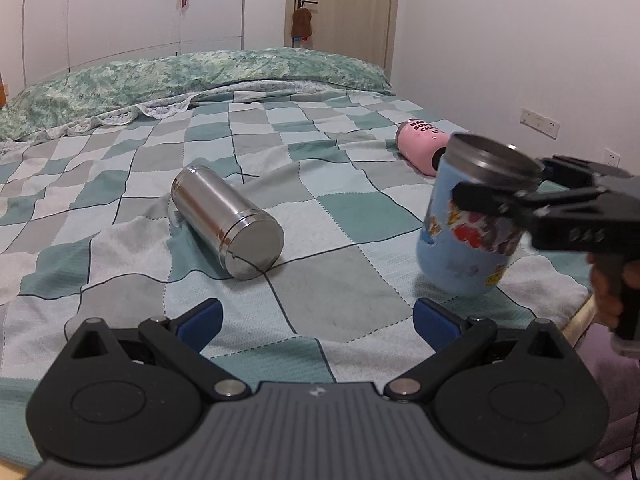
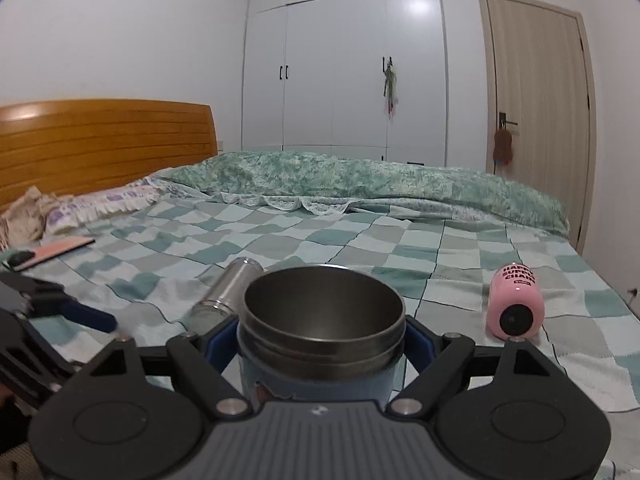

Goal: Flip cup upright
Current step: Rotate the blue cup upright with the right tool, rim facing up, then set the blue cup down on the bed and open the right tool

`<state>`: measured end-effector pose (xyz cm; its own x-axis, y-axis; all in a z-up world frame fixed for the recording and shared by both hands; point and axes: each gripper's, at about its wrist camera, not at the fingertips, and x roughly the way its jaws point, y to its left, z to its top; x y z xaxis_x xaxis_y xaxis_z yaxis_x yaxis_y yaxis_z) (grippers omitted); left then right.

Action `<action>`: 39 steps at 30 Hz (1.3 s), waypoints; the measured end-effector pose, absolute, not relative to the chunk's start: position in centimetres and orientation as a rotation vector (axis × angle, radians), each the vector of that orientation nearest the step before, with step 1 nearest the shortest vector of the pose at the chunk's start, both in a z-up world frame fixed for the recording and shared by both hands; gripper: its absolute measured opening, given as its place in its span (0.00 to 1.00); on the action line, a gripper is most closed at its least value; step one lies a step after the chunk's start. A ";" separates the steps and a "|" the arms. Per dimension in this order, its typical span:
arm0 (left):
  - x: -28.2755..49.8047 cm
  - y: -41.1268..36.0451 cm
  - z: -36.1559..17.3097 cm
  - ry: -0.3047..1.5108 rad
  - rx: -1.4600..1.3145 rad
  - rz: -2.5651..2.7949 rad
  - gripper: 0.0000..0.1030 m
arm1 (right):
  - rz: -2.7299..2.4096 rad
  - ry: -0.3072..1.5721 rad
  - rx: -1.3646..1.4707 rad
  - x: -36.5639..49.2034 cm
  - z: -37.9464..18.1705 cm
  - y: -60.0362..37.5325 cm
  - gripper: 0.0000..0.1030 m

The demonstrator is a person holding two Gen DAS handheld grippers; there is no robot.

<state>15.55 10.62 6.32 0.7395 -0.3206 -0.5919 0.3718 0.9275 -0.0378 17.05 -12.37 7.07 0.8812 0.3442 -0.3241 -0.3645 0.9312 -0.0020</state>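
Note:
A blue cartoon-print cup (image 1: 468,236) with a steel rim stands nearly upright, tilted a little, its base on the checked bedspread (image 1: 340,208). My right gripper (image 1: 504,184) is shut on it just under the rim. In the right wrist view the cup (image 2: 320,320) sits mouth-up between the blue pads (image 2: 420,340) of my right gripper (image 2: 320,344). My left gripper (image 1: 316,320) is open and empty, low over the bed, in front of a steel cup (image 1: 228,220) lying on its side.
A pink bottle (image 1: 420,144) lies on its side at the far right, also in the right wrist view (image 2: 516,304). The steel cup (image 2: 228,292) lies behind the held cup. A green quilt (image 1: 180,80) runs along the far side. A phone (image 2: 52,252) lies near the wooden headboard (image 2: 104,140).

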 end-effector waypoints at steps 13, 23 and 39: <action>15.6 10.6 6.0 0.642 0.079 -0.352 1.00 | 0.389 0.323 -0.073 17.6 3.3 -11.6 0.81; 13.8 10.1 6.8 0.603 0.058 -0.318 1.00 | 0.428 0.217 0.005 14.6 4.7 -13.7 1.00; 3.6 2.4 3.4 0.273 -0.017 -0.146 1.00 | 0.348 0.054 -0.107 3.7 2.2 -21.5 1.00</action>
